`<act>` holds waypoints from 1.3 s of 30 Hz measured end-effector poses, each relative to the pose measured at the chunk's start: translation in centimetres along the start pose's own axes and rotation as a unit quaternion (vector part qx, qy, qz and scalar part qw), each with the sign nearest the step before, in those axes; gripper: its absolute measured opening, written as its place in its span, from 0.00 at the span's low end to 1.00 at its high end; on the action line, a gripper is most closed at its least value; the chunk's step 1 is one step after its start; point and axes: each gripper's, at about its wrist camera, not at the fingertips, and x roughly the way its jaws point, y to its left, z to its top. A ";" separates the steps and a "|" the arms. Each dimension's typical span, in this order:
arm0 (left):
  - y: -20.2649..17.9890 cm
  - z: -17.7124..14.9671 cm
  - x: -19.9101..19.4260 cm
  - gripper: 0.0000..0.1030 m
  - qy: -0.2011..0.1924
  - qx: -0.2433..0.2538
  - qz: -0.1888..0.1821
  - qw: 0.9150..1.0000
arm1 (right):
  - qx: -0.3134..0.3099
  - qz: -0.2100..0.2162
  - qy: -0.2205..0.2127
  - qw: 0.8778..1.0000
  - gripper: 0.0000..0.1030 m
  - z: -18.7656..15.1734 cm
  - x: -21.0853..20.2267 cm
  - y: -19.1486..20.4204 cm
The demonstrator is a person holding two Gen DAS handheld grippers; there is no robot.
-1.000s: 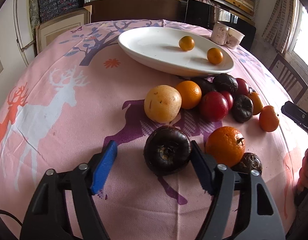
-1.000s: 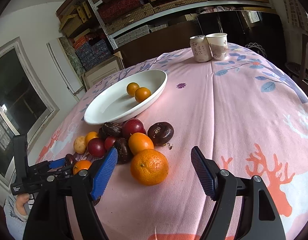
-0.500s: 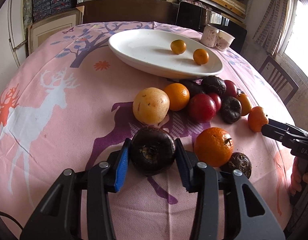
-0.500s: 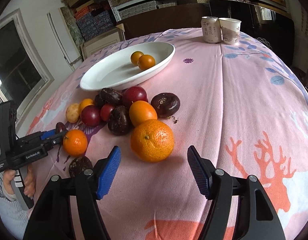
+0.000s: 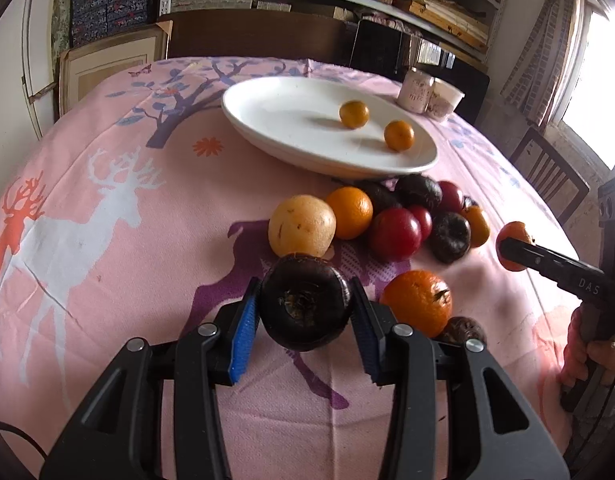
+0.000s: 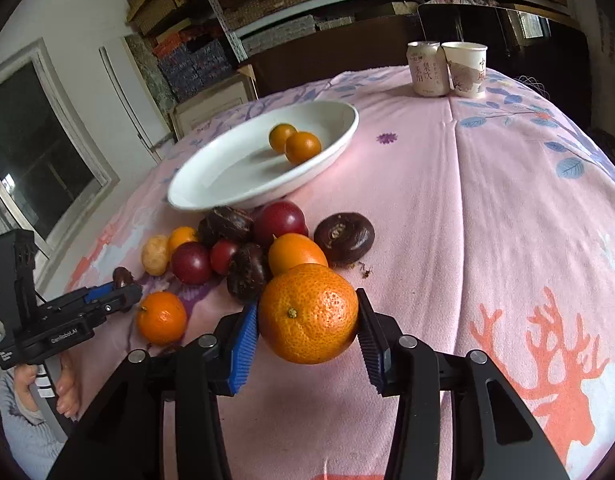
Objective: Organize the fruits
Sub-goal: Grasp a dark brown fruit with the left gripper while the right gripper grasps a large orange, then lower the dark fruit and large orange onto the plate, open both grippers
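Observation:
My left gripper [image 5: 303,320] is shut on a dark brown round fruit [image 5: 305,306], held just above the pink cloth. My right gripper [image 6: 307,326] is shut on a large orange [image 6: 309,312]. A white oval plate [image 5: 283,128] holds two small oranges [image 5: 353,114] farther back; the plate also shows in the right wrist view [image 6: 235,168]. Between the plate and the grippers lies a pile of fruit: a yellow fruit [image 5: 301,231], oranges, red plums [image 5: 395,234] and dark fruits. An orange [image 5: 417,304] lies right of my left gripper.
A can [image 6: 425,68] and a paper cup [image 6: 467,68] stand at the table's far edge. A wooden chair [image 5: 547,172] stands right of the table. Shelves and boxes line the back wall. Another dark fruit [image 6: 344,237] lies apart, right of the pile.
My left gripper closed on the dark fruit and holds it. My right gripper moved forward and closed on the large orange.

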 end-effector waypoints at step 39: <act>1.6 3.4 1.6 0.78 -0.040 -0.025 0.072 0.996 | 0.023 -0.028 -0.076 0.996 0.80 3.5 0.7 0.1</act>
